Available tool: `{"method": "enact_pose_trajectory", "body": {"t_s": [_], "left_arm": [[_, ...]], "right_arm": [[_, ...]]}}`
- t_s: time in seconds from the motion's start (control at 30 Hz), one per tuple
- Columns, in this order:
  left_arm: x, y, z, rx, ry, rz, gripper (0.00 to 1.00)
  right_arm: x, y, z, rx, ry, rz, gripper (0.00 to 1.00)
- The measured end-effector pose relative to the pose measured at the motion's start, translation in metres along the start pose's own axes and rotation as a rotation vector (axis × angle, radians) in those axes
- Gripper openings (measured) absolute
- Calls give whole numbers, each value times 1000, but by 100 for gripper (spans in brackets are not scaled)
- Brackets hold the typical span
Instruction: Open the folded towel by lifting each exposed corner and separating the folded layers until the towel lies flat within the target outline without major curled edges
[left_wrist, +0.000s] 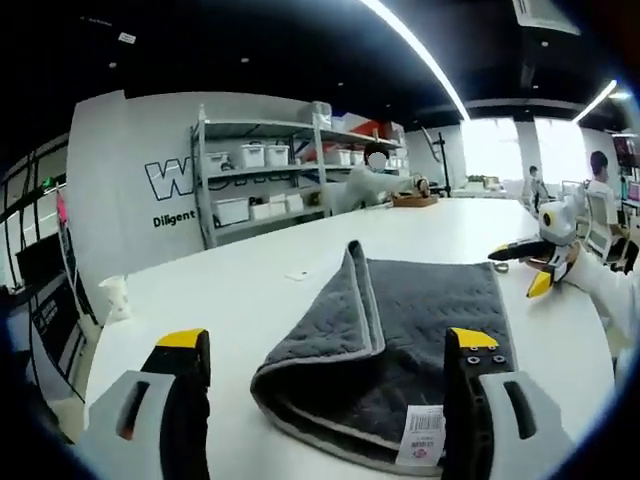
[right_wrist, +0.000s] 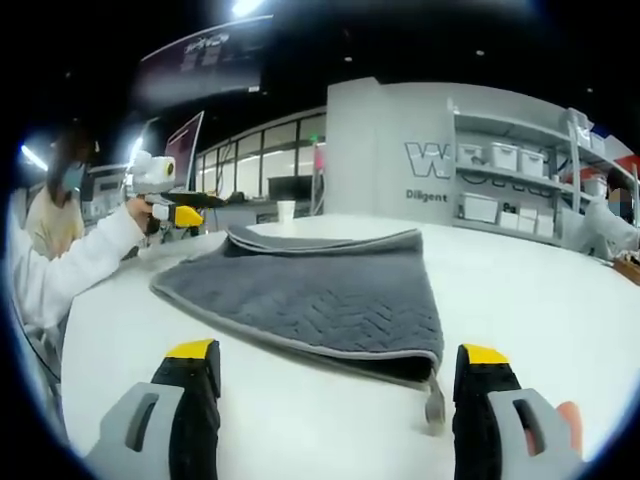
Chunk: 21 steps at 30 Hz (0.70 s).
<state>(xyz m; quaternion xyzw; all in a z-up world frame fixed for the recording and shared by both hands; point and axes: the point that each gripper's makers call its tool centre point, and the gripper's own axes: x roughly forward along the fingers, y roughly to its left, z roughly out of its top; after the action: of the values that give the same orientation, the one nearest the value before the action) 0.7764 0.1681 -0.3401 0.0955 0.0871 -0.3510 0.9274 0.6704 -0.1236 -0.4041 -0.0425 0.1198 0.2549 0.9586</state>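
A folded grey towel (left_wrist: 400, 340) lies on the smooth white tabletop (left_wrist: 250, 290), just ahead of both grippers. Its quilted face carries a stitched zigzag pattern, and a paler grey binding runs along every edge. In the left gripper view the fold opens toward the camera: the upper layer curls up into a soft peak at the left, leaving a dark pocket between the layers, and a white barcode label (left_wrist: 424, 436) hangs at the near hem. The left gripper (left_wrist: 330, 375) is released, its yellow-tipped black jaws standing wide apart to either side of the towel's near edge, touching nothing. The right gripper (right_wrist: 337, 385) is likewise spread and empty, its jaws short of the towel's near bound edge, where a small grey tab (right_wrist: 436, 405) dangles. A white paper cup (left_wrist: 115, 297) stands well apart near the tabletop's edge, before metal shelving (left_wrist: 262, 170) holding white bins.
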Motion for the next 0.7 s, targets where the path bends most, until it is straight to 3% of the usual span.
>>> {"method": "enact_pose_trajectory", "body": {"t_s": [0.4, 0.7], "left_arm": [[6, 0, -10, -8, 46, -13, 99], [18, 1, -4, 297, 61, 171, 98]], "right_arm": [[-1, -1, 1, 2, -7, -8, 97], [0, 1, -1, -5, 3, 0, 97]]}}
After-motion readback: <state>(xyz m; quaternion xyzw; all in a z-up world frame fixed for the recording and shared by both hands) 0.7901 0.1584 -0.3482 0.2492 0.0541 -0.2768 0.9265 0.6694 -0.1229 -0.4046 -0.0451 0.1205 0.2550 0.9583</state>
